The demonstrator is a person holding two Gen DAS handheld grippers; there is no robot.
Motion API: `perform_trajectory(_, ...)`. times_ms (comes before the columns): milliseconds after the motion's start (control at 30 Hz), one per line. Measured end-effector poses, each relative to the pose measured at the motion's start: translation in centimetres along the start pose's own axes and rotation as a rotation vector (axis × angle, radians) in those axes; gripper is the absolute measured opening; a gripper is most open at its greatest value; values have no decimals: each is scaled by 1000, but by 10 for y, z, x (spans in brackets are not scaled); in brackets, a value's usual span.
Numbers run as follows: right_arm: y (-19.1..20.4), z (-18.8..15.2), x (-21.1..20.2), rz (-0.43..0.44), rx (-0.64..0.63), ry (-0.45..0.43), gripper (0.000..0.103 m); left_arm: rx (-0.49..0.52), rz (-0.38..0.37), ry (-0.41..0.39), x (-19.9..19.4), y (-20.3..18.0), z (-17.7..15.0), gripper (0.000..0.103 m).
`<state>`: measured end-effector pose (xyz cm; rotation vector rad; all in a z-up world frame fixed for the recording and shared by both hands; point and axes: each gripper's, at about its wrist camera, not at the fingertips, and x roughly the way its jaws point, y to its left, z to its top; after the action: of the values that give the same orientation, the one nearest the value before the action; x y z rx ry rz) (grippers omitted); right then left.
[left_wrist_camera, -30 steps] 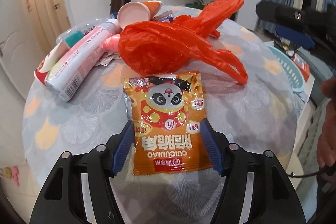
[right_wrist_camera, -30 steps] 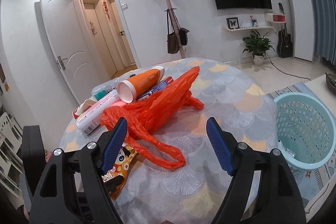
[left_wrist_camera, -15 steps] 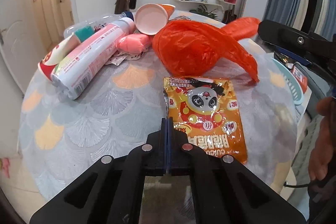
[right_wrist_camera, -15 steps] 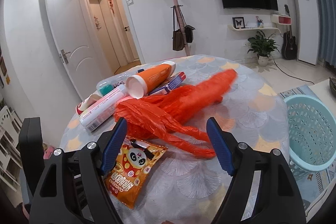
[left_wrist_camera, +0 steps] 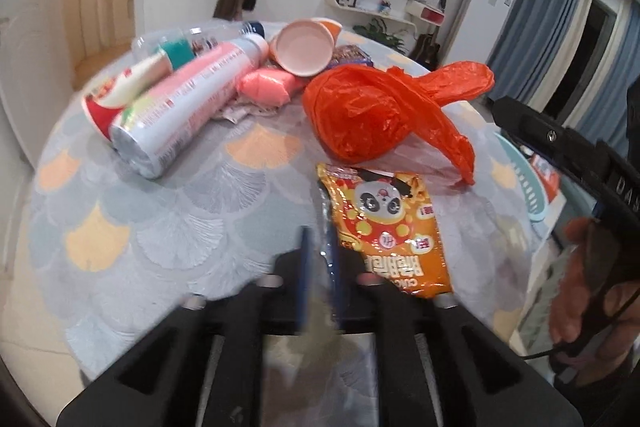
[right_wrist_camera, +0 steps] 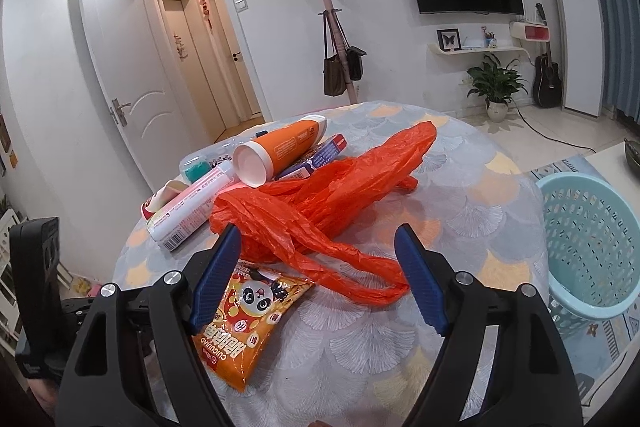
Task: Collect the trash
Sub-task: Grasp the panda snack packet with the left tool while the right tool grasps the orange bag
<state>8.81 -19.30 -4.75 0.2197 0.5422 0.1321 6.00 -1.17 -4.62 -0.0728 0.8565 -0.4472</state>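
Trash covers the round table with the grey and orange fan-pattern cloth [right_wrist_camera: 460, 227]: the orange foil snack packet with a panda [left_wrist_camera: 390, 227] lies nearest, a crumpled orange plastic bag [left_wrist_camera: 360, 115] just beyond it. The left gripper [left_wrist_camera: 319, 267] is opening, its narrow jaws beside the packet's left edge, apparently gripping nothing. A clean pick probably needs the jaws wider and straddling that edge before closing. The right gripper [right_wrist_camera: 320, 275] hovers wide open and empty above the bag's handles. Only the right wrist view shows the whole pale blue plastic basket [right_wrist_camera: 592, 239] off the table's right side.
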Motion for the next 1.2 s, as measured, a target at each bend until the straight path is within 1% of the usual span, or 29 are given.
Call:
perform_trajectory(33, 0, -1, 0, 0, 0, 0, 75, -13, -6, -4, 0, -3, 1, 41)
perform_trajectory(67, 0, -1, 0, 1, 1, 1, 75, -26, -26, -20, -2, -3, 2, 46)
perform_trajectory(133, -2, -2, 0, 0, 3, 0, 76, -21, -53, -37, -5, -10, -1, 58)
perform_trajectory(233, -9, -3, -2, -9, 18, -4, 76, 16, -51, -33, -3, -23, -3, 70)
perform_trajectory(333, -15, -2, -3, -12, 40, -7, 76, 79, -34, -3, 7, -40, -7, 71)
perform_trajectory(500, -19, -5, -4, -12, 44, -5, 76, 124, -1, 40, 26, -56, -8, 72)
perform_trajectory(533, -19, -5, -4, -13, 44, -6, 76, 138, 18, 38, 27, -60, -9, 74)
perform_trajectory(567, -19, -6, -4, -13, 44, -6, 76, 158, 35, 35, 28, -65, -10, 75)
perform_trajectory(633, -22, -6, -4, -14, 49, -6, 76, 215, 55, 42, 31, -78, -13, 75)
perform_trajectory(700, -24, -6, -4, -17, 55, -8, 76, 285, 98, 44, 34, -91, -17, 75)
perform_trajectory(733, -25, -6, -4, -19, 57, -10, 76, 321, 122, 34, 34, -97, -19, 75)
perform_trajectory(800, -27, -6, -5, -22, 62, -13, 76, 349, 156, 11, 33, -102, -21, 77)
perform_trajectory(833, -29, -6, -6, -25, 66, -14, 76, 336, 147, 15, 34, -100, -20, 69)
perform_trajectory(867, -30, -6, -6, -27, 68, -14, 76, 304, 116, 28, 34, -96, -17, 62)
perform_trajectory(900, -31, -6, -6, -27, 71, -14, 76, 281, 110, 33, 33, -92, -14, 53)
perform_trajectory(933, -31, -6, -7, -28, 72, -15, 76, 270, 123, 30, 31, -89, -13, 42)
perform_trajectory(967, -32, -6, -7, -29, 71, -16, 76, 267, 144, 15, 28, -86, -11, 38)
perform_trajectory(1000, -32, -6, -7, -29, 70, -16, 76, 259, 145, 6, 24, -83, -11, 36)
perform_trajectory(1067, -33, -5, -7, -26, 69, -17, 76, 209, 109, -1, 16, -69, -10, 29)
perform_trajectory(1100, -33, -5, -7, -28, 69, -19, 76, 190, 97, -11, 11, -63, -9, 14)
perform_trajectory(1133, -32, -5, -6, -30, 68, -18, 76, 173, 94, -21, 5, -55, -9, 2)
perform_trajectory(1200, -27, -5, -2, -31, 49, -11, 76, 146, 116, -52, -5, -45, -9, 2)
